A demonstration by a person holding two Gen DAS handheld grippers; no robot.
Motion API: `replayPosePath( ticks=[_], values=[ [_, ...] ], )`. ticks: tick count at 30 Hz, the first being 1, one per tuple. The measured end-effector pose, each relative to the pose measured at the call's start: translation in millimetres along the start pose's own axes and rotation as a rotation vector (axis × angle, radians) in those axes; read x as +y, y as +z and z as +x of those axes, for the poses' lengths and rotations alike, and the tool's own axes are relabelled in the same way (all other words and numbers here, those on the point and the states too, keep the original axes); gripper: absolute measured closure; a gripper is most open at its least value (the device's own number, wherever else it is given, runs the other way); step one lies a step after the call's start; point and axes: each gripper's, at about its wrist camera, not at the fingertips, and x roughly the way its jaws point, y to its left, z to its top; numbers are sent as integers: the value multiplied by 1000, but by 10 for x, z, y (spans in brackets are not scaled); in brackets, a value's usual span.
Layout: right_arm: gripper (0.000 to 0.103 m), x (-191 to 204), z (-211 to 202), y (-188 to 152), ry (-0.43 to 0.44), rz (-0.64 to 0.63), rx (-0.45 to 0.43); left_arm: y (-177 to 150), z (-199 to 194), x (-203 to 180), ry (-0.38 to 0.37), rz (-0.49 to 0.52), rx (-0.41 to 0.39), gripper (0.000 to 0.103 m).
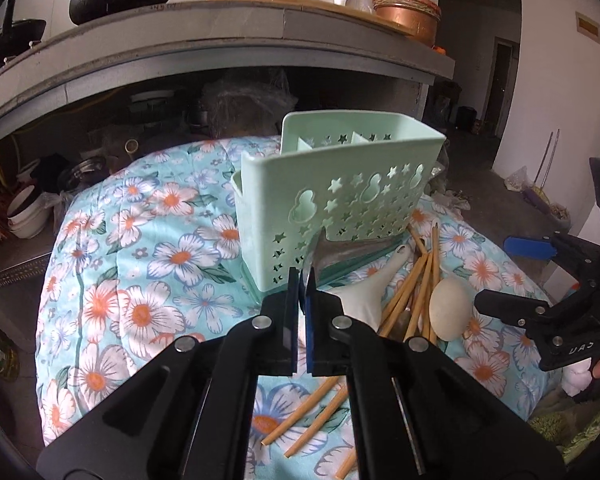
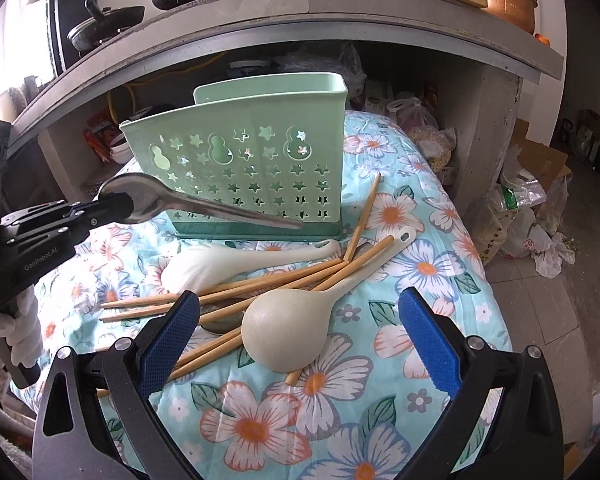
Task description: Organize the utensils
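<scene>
The left gripper (image 1: 300, 280) is seen clamped on the bowl of a metal spoon (image 2: 172, 202); only in the right wrist view is the whole spoon shown, raised clear of the floral cloth (image 2: 268, 420) in front of the green utensil holder (image 2: 260, 152), its handle pointed rightward and slightly down along the holder's perforated front wall. In the left wrist view the spoon is foreshortened, and only a narrow metal strip is visible beyond the closed fingers.

The holder's interior is revealed only in the left wrist view: dividers are seen splitting it into compartments, and nothing can be made out inside them. From the right wrist view the inside is hidden behind the front wall.

The right gripper (image 2: 300, 344) is held with its blue pads wide apart, nothing between them, above a cream spoon (image 2: 300, 320) whose handle runs up and to the right. A white spoon (image 2: 228, 264) is laid beside the holder's base, handle to the right. Bamboo chopsticks (image 2: 260, 284) are scattered beneath both spoons, mostly aligned left to right, with one (image 2: 364, 216) leaned steeply by the holder's right corner.
</scene>
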Motion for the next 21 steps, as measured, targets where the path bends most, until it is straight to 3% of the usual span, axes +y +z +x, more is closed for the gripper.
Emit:
replayPosePath(
  ticks=[4,9,18,21],
  values=[
    [6,69,-56,57,-9,-94,-27,5,-243,2,27,-18,-51,101],
    [8,241,-62,168,-50,-297,-75,-55,-531,75,68,-60,-93,101],
    [22,688,350,202,-171,-855,-105,-291,-918,295,149,-137,-108,101],
    [24,789,524,164,-149,-1046,-53,-344,-1035,376,181,-157,-122,101]
  ],
)
